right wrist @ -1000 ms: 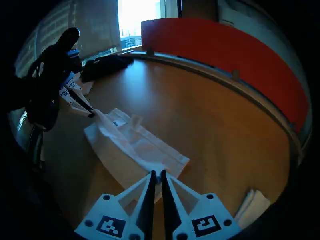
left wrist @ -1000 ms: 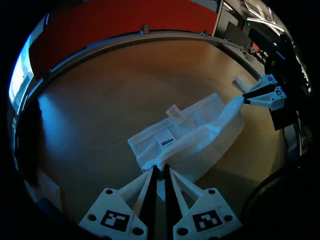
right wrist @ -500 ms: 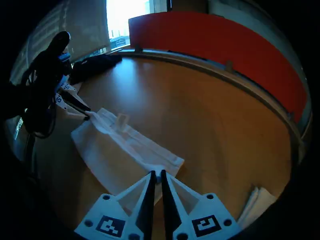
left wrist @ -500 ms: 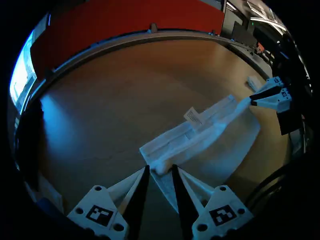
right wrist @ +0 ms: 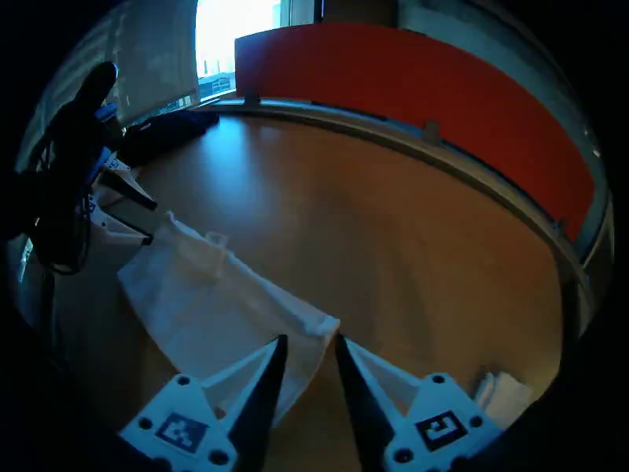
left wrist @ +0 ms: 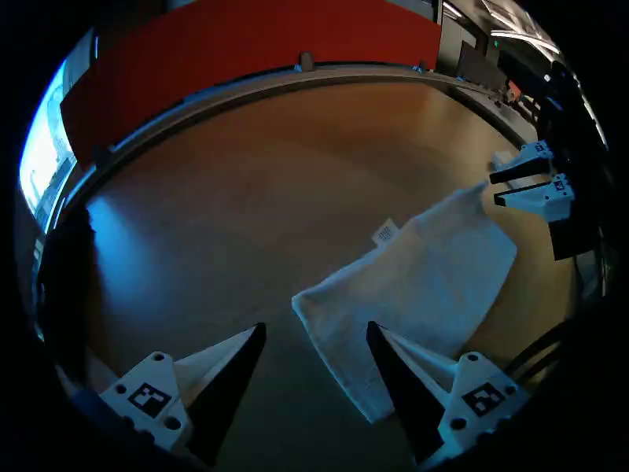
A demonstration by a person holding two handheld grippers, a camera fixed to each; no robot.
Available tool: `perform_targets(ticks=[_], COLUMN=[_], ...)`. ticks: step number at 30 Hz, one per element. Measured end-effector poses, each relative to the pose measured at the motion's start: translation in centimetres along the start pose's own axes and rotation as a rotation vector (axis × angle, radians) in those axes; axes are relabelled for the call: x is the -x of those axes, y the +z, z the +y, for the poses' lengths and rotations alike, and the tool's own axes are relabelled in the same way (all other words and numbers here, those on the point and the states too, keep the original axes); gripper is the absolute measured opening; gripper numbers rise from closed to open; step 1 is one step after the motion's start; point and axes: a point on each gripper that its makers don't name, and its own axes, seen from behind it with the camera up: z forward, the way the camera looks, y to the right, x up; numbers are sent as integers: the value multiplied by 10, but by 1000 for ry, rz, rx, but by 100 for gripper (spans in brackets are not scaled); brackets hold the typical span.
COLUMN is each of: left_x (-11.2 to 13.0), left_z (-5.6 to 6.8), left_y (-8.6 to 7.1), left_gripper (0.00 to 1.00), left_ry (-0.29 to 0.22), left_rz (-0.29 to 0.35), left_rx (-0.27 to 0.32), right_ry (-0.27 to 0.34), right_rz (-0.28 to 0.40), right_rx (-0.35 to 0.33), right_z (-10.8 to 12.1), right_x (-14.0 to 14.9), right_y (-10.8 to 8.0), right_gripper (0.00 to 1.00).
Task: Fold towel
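The white towel (left wrist: 424, 283) lies folded flat on the wooden table (left wrist: 259, 181), a small tag (left wrist: 385, 232) poking out of its far edge. My left gripper (left wrist: 314, 326) stands wide open, with the towel's near corner just ahead of its fingertips and untouched. At the towel's far corner my right gripper (left wrist: 511, 185) is open too. In the right gripper view the towel (right wrist: 204, 299) stretches away to the left; my right gripper (right wrist: 309, 342) is open just behind its near corner. The left gripper (right wrist: 130, 208) is open at the far corner, held by a dark-sleeved hand (right wrist: 63, 173).
A red partition (right wrist: 417, 71) runs along the table's back edge. A dark bundle (right wrist: 169, 130) lies near the window end. A small stack of white cloths (right wrist: 503, 393) sits by the right gripper; it appears as a white stack (left wrist: 503, 160) near the table's rim.
Both grippers brought the held edge over and laid it down, then opened and let go. The towel now lies flat in a fold instead of hanging between them.
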Motion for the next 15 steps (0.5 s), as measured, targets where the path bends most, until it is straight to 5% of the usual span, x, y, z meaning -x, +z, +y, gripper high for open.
perform_targets(ticks=[2,6,15], left_x=[1,3,11], left_z=[-1,1,10], left_y=[-2,-6,-20], left_gripper=[96,96,96], left_ry=[5,9,-10], left_rz=[1,6,21], left_rx=[-4,-1,17], right_ry=[6,16,28], right_rz=[4,8,18], right_rx=[7,6,4], right_z=[2,1,-7], right_x=[0,3,12], right_y=[-2,-7,-26], right_gripper=[73,81,81])
